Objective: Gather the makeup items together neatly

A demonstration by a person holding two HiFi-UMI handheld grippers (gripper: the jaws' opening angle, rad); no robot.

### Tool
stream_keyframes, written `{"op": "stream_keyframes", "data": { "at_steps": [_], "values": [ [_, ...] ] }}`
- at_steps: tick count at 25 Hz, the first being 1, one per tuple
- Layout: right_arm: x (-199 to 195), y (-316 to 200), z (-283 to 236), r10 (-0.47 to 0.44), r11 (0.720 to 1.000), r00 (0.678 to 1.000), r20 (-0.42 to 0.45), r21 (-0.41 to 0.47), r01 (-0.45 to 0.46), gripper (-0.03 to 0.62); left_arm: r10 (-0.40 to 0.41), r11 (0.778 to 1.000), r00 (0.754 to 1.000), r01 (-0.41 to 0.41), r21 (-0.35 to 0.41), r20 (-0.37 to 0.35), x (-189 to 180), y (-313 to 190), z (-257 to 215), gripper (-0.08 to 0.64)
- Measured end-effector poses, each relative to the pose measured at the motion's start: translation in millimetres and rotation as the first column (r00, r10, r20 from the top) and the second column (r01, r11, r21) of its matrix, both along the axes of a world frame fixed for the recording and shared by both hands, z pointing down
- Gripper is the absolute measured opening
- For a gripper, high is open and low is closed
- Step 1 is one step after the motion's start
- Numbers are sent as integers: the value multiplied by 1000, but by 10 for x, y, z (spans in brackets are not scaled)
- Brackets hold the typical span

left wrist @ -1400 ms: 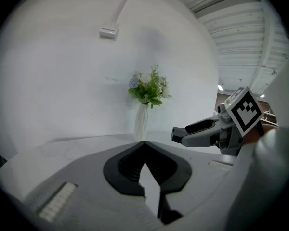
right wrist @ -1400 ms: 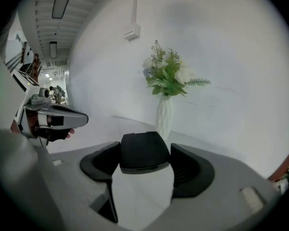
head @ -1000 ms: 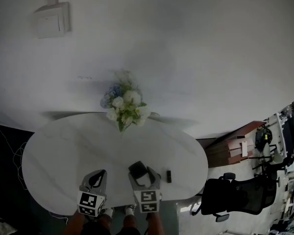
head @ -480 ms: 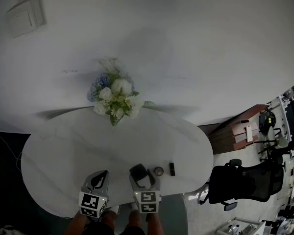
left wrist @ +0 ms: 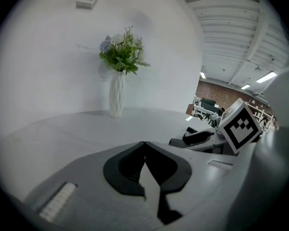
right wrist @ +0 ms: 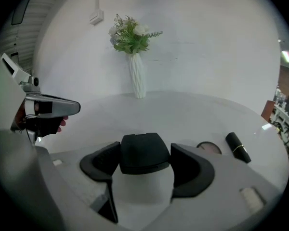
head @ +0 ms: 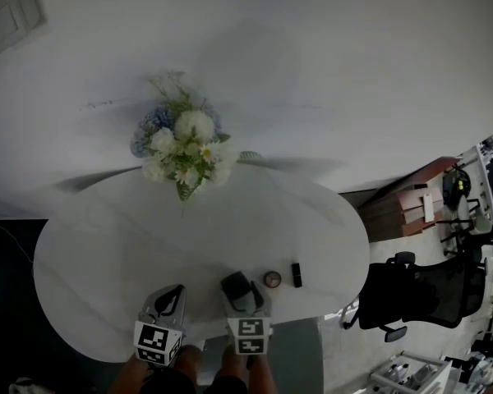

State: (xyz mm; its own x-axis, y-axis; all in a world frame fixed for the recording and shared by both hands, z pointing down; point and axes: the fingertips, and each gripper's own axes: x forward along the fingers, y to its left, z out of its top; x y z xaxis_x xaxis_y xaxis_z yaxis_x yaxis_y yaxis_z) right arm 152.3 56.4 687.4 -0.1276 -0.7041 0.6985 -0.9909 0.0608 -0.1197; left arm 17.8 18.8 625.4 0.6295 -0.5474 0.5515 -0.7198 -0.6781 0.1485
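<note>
A black makeup case (head: 234,285) (right wrist: 144,153) sits between the wide-set jaws of my right gripper (head: 242,298) (right wrist: 147,159), and both pads press on its sides just above the table's near edge. To its right, a small round compact (head: 272,279) (right wrist: 209,147) and a black lipstick (head: 297,274) (right wrist: 238,147) lie on the white oval table (head: 107,253). My left gripper (head: 171,295) (left wrist: 144,146) hangs to the left of the case. Its jaws meet at the tips and hold nothing.
A white vase of flowers (head: 181,150) (left wrist: 117,93) (right wrist: 137,81) stands at the table's far side near the wall. A black office chair (head: 411,298) stands on the floor off the table's right end.
Both grippers have sunk toward the table's near edge, the case still in the right one. The round compact, hidden a second ago, now shows beside the right gripper.
</note>
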Motion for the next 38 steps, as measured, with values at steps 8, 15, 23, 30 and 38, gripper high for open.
{"op": "stream_keyframes", "data": {
  "at_steps": [8, 15, 23, 30, 38],
  "values": [
    [-31, 62, 137, 2, 1000, 1000, -11, -19, -2, 331, 4, 1000, 1000, -4, -15, 13, -29, 24, 105, 11],
    [-41, 86, 208, -6, 999, 999, -34, -35, 5, 331, 11, 1000, 1000, -10, -21, 18, -28, 40, 140, 11],
    [-52, 95, 224, 4, 999, 999, -43, -34, -6, 332, 13, 1000, 1000, -13, -21, 21, -47, 55, 149, 11],
    [-50, 90, 224, 28, 999, 998, -49, -24, -29, 333, 10, 1000, 1000, -10, -19, 19, -71, 80, 140, 11],
    [0, 39, 7, 39, 999, 999, -27, 25, -38, 336, -6, 1000, 1000, 6, 5, 6, -98, 52, 12, 11]
  ]
}}
